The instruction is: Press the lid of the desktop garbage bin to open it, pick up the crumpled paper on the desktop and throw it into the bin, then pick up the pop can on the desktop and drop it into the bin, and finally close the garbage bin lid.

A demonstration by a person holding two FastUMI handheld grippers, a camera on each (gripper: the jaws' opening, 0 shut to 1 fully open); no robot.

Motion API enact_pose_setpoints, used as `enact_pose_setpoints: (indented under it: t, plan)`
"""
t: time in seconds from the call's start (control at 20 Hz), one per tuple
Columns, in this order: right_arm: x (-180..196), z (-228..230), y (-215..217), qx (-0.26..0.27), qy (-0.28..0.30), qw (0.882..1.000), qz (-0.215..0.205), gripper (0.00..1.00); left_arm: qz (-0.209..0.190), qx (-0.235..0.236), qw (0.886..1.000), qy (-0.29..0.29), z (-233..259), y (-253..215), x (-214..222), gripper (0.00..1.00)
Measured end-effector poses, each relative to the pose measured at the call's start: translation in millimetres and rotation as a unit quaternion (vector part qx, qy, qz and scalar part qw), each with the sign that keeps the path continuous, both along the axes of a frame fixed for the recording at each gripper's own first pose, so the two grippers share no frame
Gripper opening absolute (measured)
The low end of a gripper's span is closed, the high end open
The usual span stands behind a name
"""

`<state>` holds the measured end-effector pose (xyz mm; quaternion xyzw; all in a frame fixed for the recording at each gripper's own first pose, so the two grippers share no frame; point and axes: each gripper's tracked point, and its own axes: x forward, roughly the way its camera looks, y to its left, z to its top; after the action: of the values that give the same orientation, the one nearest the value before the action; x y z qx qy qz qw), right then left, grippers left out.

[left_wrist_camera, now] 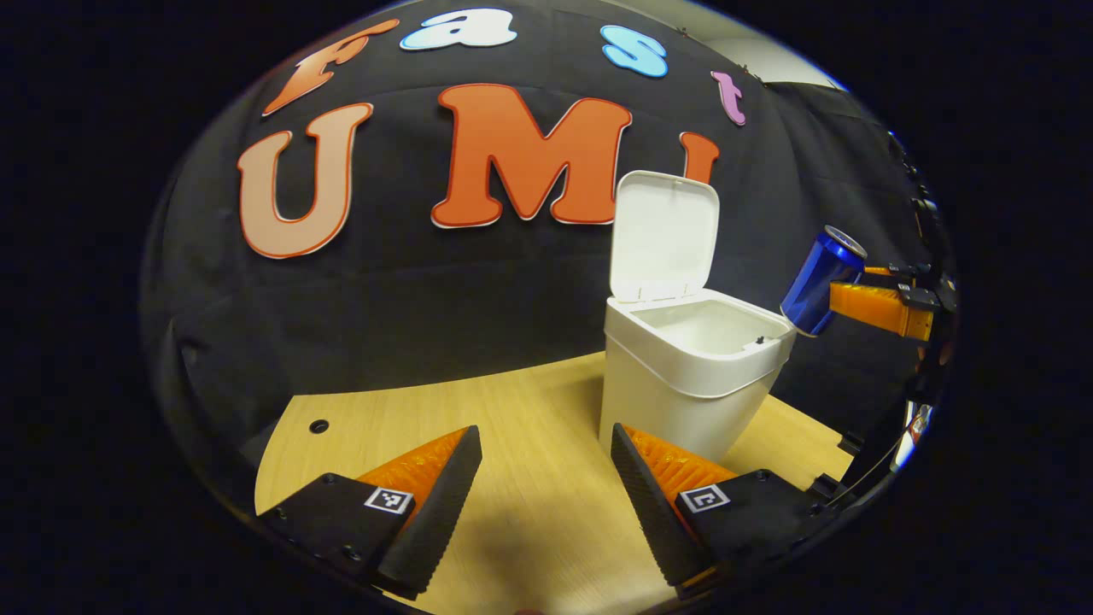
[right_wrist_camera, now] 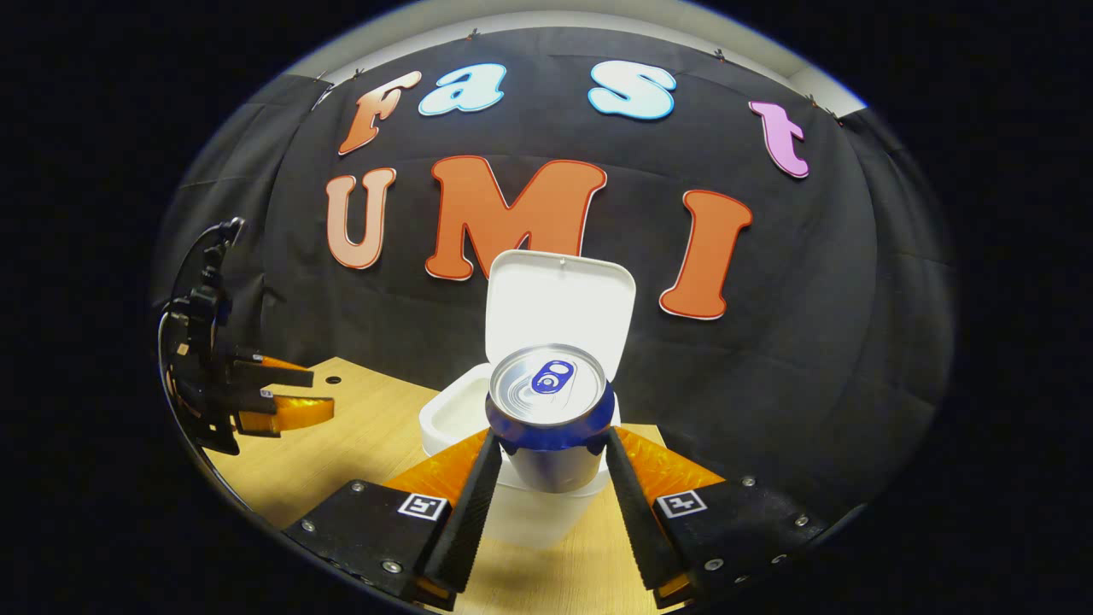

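We note the right gripper (right_wrist_camera: 546, 465) clamped on the blue pop can (right_wrist_camera: 549, 418), can tilted at the bin's (left_wrist_camera: 683, 376) 3 o'clock rim, lid (left_wrist_camera: 664, 235) upright, left gripper (left_wrist_camera: 546, 478) spread wide, nothing between its fingers, low over the wooden table (left_wrist_camera: 529, 410), bin at its 1 o'clock.

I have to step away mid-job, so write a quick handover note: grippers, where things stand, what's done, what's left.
Right gripper: shut on the pop can, held tilted in the air at the bin's front rim.
Left gripper: open, holding nothing, low over the table beside the bin.
Done: lid is up, can is picked. Crumpled paper isn't on the visible tabletop; can't confirm it's inside.
Left: drop the can in, close the lid.
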<state>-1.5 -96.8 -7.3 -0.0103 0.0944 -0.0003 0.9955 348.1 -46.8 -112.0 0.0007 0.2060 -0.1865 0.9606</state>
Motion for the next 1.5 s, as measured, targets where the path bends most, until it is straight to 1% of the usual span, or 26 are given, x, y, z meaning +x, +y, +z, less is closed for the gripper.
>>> enact_pose_setpoints:
  t: [0.15, 0.2, 0.35, 0.6, 0.8, 1.1, 1.25, 1.4, 1.5]
  plan:
    - [16, 10, 3, -0.006, -0.010, 1.000, 0.008, 0.70, 0.036, 0.000, 0.999, 0.012, -11, 28, -12, 0.98]
    - [22, 14, 4, -0.004, -0.014, 1.000, 0.011, 0.74, 0.047, 0.000, 0.999, 0.014, -13, 38, -16, 0.98]
    - [38, 19, 7, -0.001, -0.023, 1.000, 0.015, 0.74, 0.082, 0.005, 0.997, 0.015, -16, 66, -27, 0.98]
    - [66, 18, 12, -0.004, -0.026, 0.999, 0.022, 0.74, 0.141, 0.005, 0.990, 0.022, -22, 112, -49, 0.98]
    - [86, 12, 18, -0.007, -0.022, 0.999, 0.028, 0.74, 0.176, 0.018, 0.984, 0.017, -20, 141, -63, 0.98]
    - [115, -9, 19, -0.003, 0.010, 1.000, 0.021, 0.74, 0.217, 0.032, 0.976, 0.011, -15, 170, -76, 0.98]
    - [118, -15, 23, 0.000, 0.021, 1.000, 0.021, 0.74, 0.223, 0.033, 0.974, 0.010, -12, 173, -81, 0.97]
    - [120, -26, 22, -0.011, 0.032, 0.999, 0.012, 0.74, 0.223, 0.038, 0.974, 0.010, -15, 177, -84, 0.97]
    - [120, -36, 27, -0.012, 0.047, 0.999, 0.013, 0.74, 0.223, 0.033, 0.974, 0.015, -20, 176, -85, 0.97]
